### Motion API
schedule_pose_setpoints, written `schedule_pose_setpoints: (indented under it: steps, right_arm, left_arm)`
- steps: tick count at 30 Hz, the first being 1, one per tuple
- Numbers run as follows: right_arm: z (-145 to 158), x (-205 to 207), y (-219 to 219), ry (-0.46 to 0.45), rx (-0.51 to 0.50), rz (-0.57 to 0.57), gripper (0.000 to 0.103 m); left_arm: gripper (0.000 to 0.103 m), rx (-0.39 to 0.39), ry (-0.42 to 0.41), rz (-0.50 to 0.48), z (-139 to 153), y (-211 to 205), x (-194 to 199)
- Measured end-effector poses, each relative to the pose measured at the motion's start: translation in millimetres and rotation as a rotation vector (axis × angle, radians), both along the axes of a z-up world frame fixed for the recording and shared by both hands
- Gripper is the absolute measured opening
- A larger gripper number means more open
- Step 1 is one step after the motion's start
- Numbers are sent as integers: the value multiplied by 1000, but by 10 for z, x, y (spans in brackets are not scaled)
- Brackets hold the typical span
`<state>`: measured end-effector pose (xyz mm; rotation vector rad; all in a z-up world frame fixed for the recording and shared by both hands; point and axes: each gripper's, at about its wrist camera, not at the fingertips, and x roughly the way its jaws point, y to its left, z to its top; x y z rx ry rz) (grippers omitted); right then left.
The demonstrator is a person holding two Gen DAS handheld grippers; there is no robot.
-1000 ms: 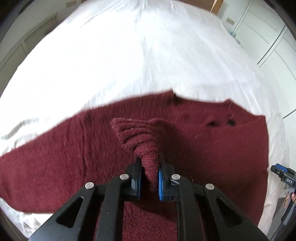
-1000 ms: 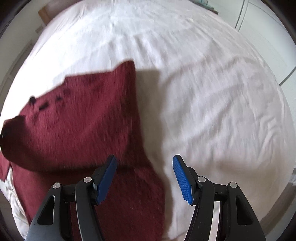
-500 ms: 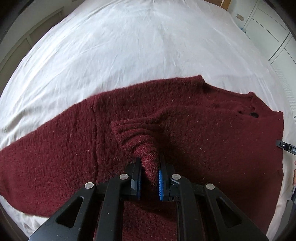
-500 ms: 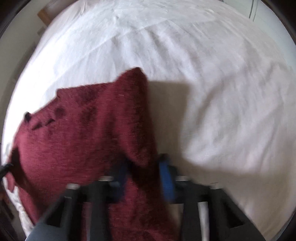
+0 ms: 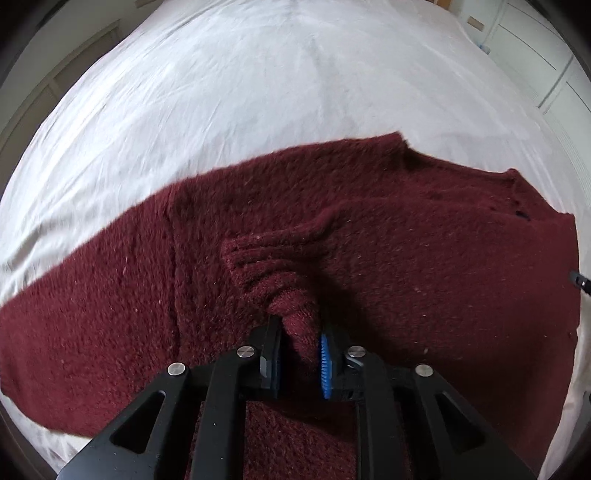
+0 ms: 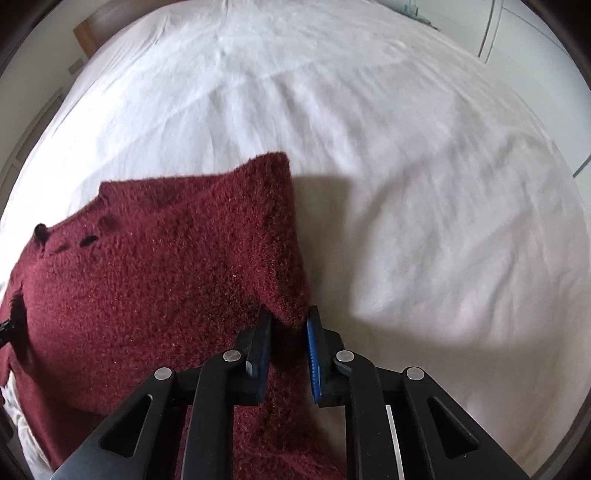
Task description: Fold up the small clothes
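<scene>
A dark red knitted sweater point(image 5: 406, 266) lies spread on a white bed sheet point(image 5: 258, 92). My left gripper point(image 5: 301, 343) is shut on the ribbed cuff of a sleeve point(image 5: 273, 266), which is bunched up and held over the sweater's body. My right gripper point(image 6: 288, 325) is shut on the sweater's right side edge point(image 6: 284, 258), lifted a little off the sheet point(image 6: 406, 184) so it casts a shadow. Small dark buttons point(image 6: 88, 240) show near the neckline in the right wrist view.
The white bed stretches far ahead of both grippers. White cupboard doors point(image 5: 546, 66) stand at the far right and a wooden headboard point(image 6: 86, 31) at the far left. The tip of the other gripper point(image 5: 580, 282) shows at the right edge.
My right gripper was open over the sweater's side edge, then closed on it and lifted it. My left gripper kept its hold on the cuff and moved it further over the body.
</scene>
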<state>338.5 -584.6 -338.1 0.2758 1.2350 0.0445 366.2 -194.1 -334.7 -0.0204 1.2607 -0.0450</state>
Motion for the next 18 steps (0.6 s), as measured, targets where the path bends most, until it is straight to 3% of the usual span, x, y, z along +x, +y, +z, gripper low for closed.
schedule_pose_setpoints:
  steps: [1, 3, 4, 6, 8, 9, 10, 12, 16, 18]
  right_arm:
    - [9, 4, -8, -10, 4, 1, 21]
    - [54, -8, -23, -27, -3, 1, 37]
    - [107, -44, -29, -40, -23, 0, 49]
    - [243, -111, -24, -75, -60, 4, 59]
    - [412, -166, 19, -114, -66, 17, 76]
    - [490, -164, 45, -135, -68, 26, 80]
    - [590, -185, 94, -159, -72, 39, 82]
    - [785, -194, 240, -207, -89, 75, 83]
    - [1012, -253, 623, -271, -88, 147, 103]
    - [1070, -328, 831, -289, -76, 179, 103]
  left_arm:
    - [18, 1, -5, -1, -17, -6, -4]
    - [23, 10, -9, -10, -34, 4, -3]
    - [30, 24, -2, -10, -34, -4, 0]
    - [40, 57, 7, 0, -11, -10, 6]
    - [42, 68, -20, -6, 98, 5, 7]
    - [50, 67, -42, -6, 160, -3, -2]
    - [70, 62, -60, -5, 209, -16, -18]
    - [97, 58, -101, -15, 317, -66, -36]
    - [102, 58, -174, -85, 483, -296, -92]
    - [102, 40, -197, -117, 530, -391, -110]
